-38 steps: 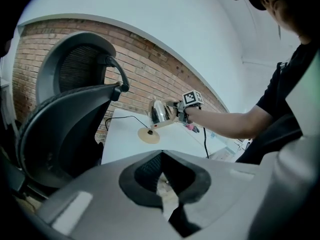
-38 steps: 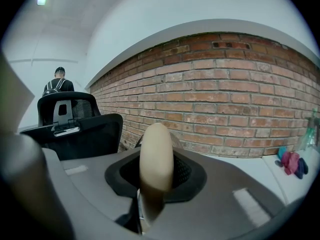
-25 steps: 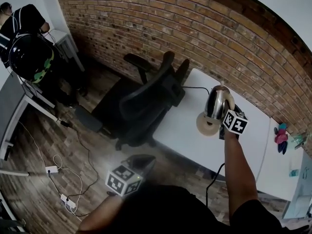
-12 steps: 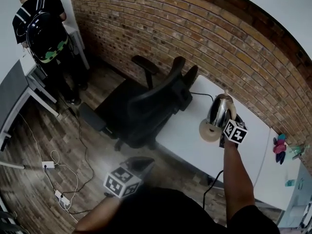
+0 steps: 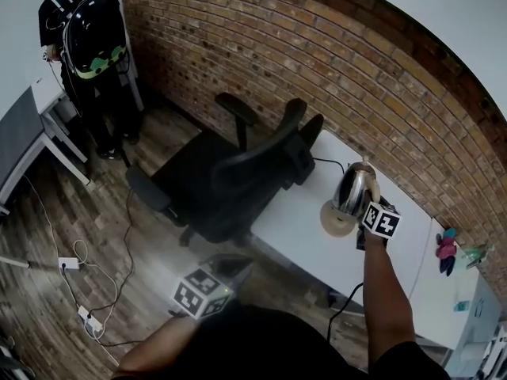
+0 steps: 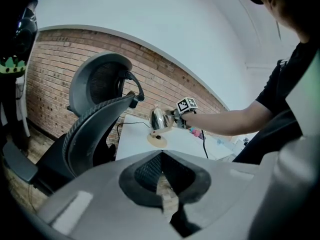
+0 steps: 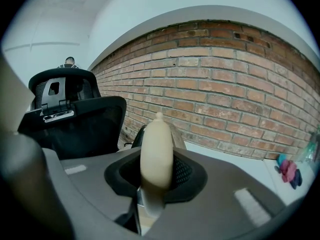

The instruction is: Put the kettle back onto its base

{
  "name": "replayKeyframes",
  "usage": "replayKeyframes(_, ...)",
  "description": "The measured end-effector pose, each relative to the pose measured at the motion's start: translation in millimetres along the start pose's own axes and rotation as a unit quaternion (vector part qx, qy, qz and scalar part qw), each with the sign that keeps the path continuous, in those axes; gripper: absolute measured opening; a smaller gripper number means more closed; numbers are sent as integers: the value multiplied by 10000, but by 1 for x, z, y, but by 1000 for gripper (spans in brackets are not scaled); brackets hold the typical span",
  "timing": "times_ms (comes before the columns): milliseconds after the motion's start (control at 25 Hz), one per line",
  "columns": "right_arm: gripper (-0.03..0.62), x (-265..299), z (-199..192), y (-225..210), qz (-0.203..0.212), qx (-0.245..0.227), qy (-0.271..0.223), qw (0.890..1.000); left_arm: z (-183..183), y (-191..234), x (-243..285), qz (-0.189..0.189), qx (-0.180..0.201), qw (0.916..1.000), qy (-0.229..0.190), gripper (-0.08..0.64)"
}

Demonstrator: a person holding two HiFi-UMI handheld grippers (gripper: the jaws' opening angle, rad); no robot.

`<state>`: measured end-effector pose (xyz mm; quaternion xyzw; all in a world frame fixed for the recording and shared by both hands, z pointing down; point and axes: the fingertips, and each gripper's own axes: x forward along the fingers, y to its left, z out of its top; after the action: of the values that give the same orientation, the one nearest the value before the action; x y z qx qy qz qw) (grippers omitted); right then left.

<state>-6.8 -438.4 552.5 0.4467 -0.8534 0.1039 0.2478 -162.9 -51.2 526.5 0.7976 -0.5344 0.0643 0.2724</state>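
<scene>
- Your right arm (image 5: 384, 291) reaches straight out over the white bench (image 5: 297, 228). The right claw (image 5: 371, 206) sits at the near side of the kettle (image 5: 352, 187).
- Your left arm (image 5: 158, 347) is bent and low by your body. The left claw (image 5: 230, 266) hangs over the floor off the bench's front edge, well apart from the kettle.
- The right gripper view shows what the head view cannot. The right claw (image 7: 156, 176) is clamped on the cream handle (image 7: 157, 144), which stands upright between the jaws. The kettle's steel body (image 7: 178, 135) shows just behind it.
- In the left gripper view the left claw (image 6: 165, 184) is drawn nearly together. Only a sliver of floor shows between the jaws, and they hold nothing.
- Only that view shows the kettle (image 6: 159, 120) from the side. It hangs tilted just above the round base (image 6: 158, 142), not seated, and the dark stud at the base's middle is uncovered.
- From your head view the kettle overlaps the far edge of the base (image 5: 333, 220), so the gap does not show. The base lies on the bench near the brick wall (image 5: 380, 77), with a black cord (image 5: 323, 163) running from it.
- A black chair (image 5: 253, 169) stands at the bench's left end.
- The head view alone shows a person (image 5: 87, 38) with a backpack at the far left.
</scene>
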Motion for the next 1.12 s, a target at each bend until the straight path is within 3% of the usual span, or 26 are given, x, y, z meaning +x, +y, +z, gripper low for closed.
replayKeyframes(400, 107, -21, -23, -1, -90, 172, 510, 9985, 1, -6, 0, -245, 90, 9997, 42, 0)
replayKeyframes(1120, 121, -41, -54, 17, 119, 877, 646, 9940, -14, -10, -4, -399, 160, 9986, 314, 2)
